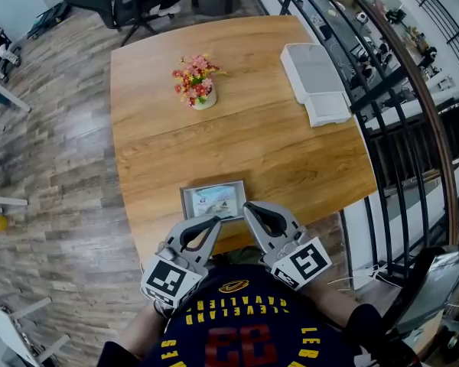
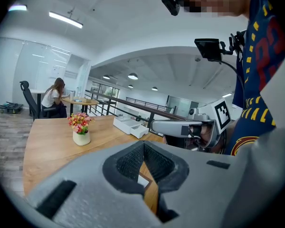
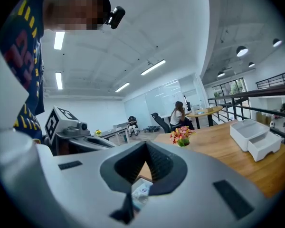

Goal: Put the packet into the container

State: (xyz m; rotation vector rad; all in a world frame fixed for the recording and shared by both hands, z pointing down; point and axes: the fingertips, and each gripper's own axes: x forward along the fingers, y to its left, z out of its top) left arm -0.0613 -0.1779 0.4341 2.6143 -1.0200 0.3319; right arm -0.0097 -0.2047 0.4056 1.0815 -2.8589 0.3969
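Note:
A flat packet (image 1: 214, 200) with a grey border and pale print lies on the wooden table (image 1: 275, 151) close to its front edge. The white container (image 1: 312, 73) stands at the far right of the table, its small drawer (image 1: 327, 107) pulled out toward me. My left gripper (image 1: 216, 221) is shut and empty, its tips just at the packet's near edge. My right gripper (image 1: 247, 206) is also shut and empty, at the packet's near right corner. A bit of the packet (image 3: 142, 190) shows below the closed jaws in the right gripper view, and a corner of the packet (image 2: 143, 179) in the left gripper view.
A small white pot of red and yellow flowers (image 1: 196, 82) stands mid-table at the back left. A black railing (image 1: 382, 90) runs along the table's right side. A person sits at another table (image 2: 54, 99) far behind, with office chairs (image 1: 130, 6) beyond the table.

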